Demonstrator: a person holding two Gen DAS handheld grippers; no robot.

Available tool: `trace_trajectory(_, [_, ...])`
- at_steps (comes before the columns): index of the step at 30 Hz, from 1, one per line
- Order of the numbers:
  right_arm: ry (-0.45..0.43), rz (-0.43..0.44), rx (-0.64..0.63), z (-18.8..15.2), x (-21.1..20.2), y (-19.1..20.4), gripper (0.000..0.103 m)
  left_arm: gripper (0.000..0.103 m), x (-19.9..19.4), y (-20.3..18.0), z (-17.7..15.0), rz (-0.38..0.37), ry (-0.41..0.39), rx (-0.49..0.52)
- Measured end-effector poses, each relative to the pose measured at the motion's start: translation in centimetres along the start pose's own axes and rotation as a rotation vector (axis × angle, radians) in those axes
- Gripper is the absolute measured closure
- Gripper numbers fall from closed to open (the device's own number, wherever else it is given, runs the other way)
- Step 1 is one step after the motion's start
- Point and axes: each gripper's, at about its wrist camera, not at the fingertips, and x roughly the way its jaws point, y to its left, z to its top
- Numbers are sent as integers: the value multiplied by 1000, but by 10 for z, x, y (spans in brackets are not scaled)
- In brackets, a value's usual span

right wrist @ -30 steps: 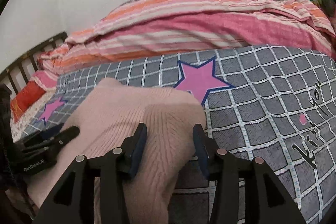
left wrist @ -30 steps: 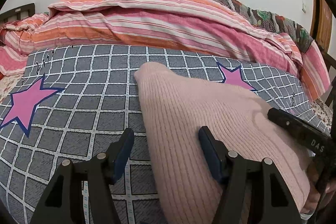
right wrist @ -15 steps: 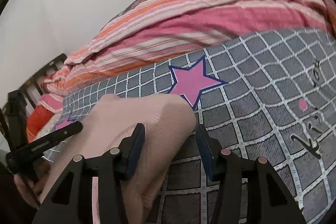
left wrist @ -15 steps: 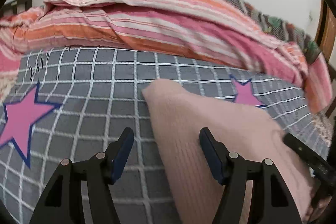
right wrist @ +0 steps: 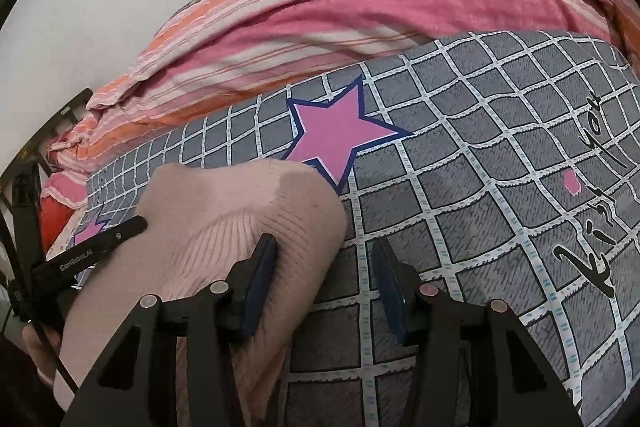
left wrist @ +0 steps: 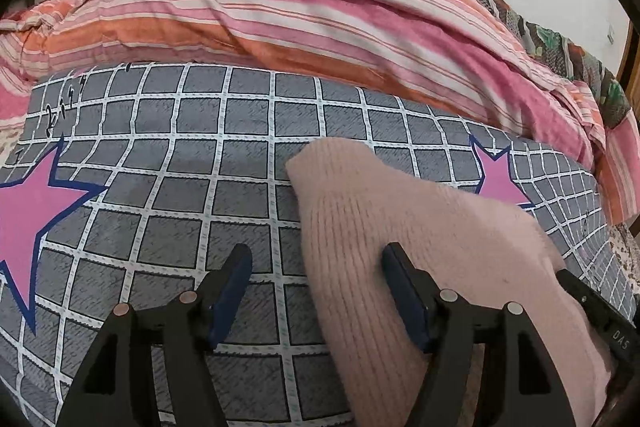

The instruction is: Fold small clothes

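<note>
Grey checked bedspread (right wrist: 500, 227), pink knit garment (left wrist: 420, 247), both grippers' jaws apart, "DAS", "GenRobot.AI".

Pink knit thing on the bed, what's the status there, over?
Both grippers, left and right, open, straddling the edges. Pink knit garment flat on the grey checked bedspread. Striped quilt behind, clear of it.

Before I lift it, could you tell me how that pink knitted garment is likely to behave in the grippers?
The pink knitted garment will probably be floppy: it lies soft and rounded on the grid-patterned bed cover. Its ribbed knit should grip rather than slip. It looks bulky but probably light, so one pinched edge would likely let the rest droop.
</note>
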Motion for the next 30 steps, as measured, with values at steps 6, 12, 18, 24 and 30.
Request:
trace_trajectory(6, [-1,12,-1,0,0,-1,57,36,0,-1,0,3,-5,0])
trace_trajectory(12, [-5,26,-4,-1,-2,-1,57,40,-7,-1,-4,-46,-1,0])
trace_trajectory(18, [-13,69,-3,-2,-8,-1,57,40,-38,-8,-22,-114,-31,9])
trace_trajectory(24, [16,90,11,-1,-15,-3,57,40,-70,-18,-50,-161,-15,55])
trace_trajectory(30, [48,195,39,-4,-42,3,57,39,-91,-20,-69,-184,-1,39])
